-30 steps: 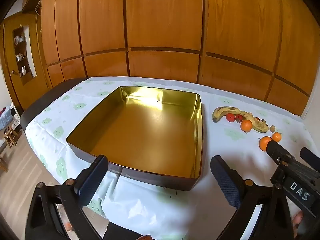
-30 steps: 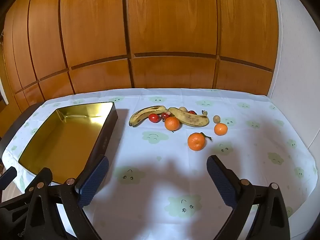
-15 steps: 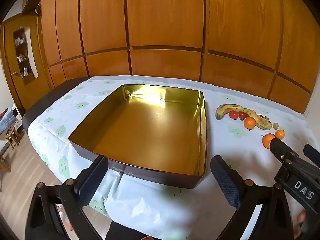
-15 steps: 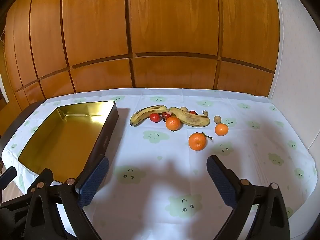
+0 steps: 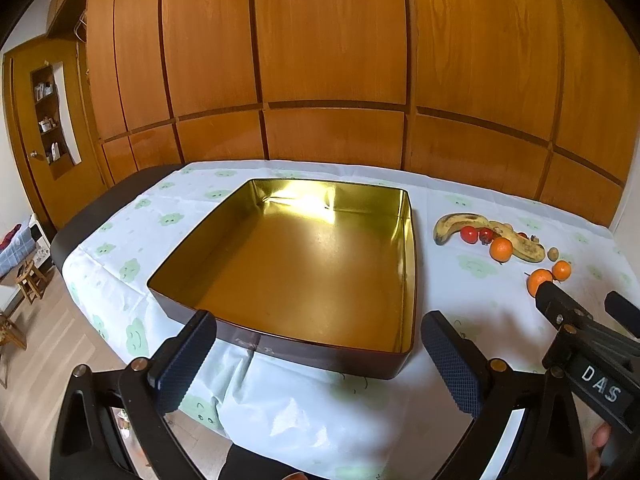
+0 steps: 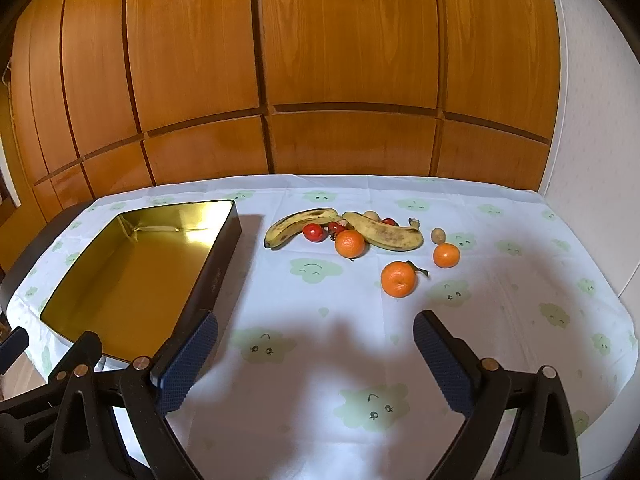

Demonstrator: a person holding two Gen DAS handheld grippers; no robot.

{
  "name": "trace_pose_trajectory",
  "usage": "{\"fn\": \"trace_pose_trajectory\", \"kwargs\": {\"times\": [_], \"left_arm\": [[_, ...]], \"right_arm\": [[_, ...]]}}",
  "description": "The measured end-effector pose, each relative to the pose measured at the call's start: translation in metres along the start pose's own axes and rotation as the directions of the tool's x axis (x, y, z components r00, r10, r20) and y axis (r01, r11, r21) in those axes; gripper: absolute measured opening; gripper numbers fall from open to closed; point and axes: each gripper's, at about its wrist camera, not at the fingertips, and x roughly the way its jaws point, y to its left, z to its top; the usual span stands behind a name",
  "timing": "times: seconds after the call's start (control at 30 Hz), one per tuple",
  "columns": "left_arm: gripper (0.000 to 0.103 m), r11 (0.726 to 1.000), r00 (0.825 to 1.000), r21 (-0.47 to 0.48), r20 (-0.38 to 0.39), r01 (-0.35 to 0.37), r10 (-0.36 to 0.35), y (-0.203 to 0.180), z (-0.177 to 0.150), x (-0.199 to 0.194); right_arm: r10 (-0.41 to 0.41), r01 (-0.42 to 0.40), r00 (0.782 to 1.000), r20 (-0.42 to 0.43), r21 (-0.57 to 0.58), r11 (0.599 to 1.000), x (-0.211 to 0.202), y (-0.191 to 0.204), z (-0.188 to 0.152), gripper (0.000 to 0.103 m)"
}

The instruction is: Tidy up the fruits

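Observation:
A gold-lined rectangular tin (image 5: pixel 408 264) (image 6: pixel 224 236) lies empty on the left of the table. To its right lie two bananas (image 6: pixel 300 226) (image 6: pixel 386 234), three oranges (image 6: pixel 350 243) (image 6: pixel 398 279) (image 6: pixel 446 255), small red tomatoes (image 6: pixel 314 232) and a small brown fruit (image 6: pixel 438 235). The same fruit shows in the left wrist view around a banana (image 5: pixel 456 225). My left gripper (image 5: pixel 320 360) is open and empty before the tin's near wall. My right gripper (image 6: pixel 316 360) is open and empty above the cloth, short of the fruit.
A white tablecloth with green cloud faces (image 6: pixel 312 400) covers the table. Wooden wall panels (image 6: pixel 340 80) stand behind it and a white wall (image 6: pixel 592 120) on the right. The right gripper's body (image 5: pixel 584 332) shows in the left wrist view.
Both grippers have shifted slightly; the tin and fruit sit a little further right and lower in the left wrist view. Nothing was taken hold of.

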Motion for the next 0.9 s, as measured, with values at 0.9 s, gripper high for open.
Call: {"fn": "trace_pose_trajectory", "kwargs": {"times": [0.9], "left_arm": [[0.103,1.000,1.000,-0.005,-0.014,0.006,-0.006,-0.0053,0.0001,-0.0006]], "right_arm": [[0.014,-0.013,1.000,-0.018,0.013,1.000,0.0013,-0.0025,0.0002,0.100]]}}
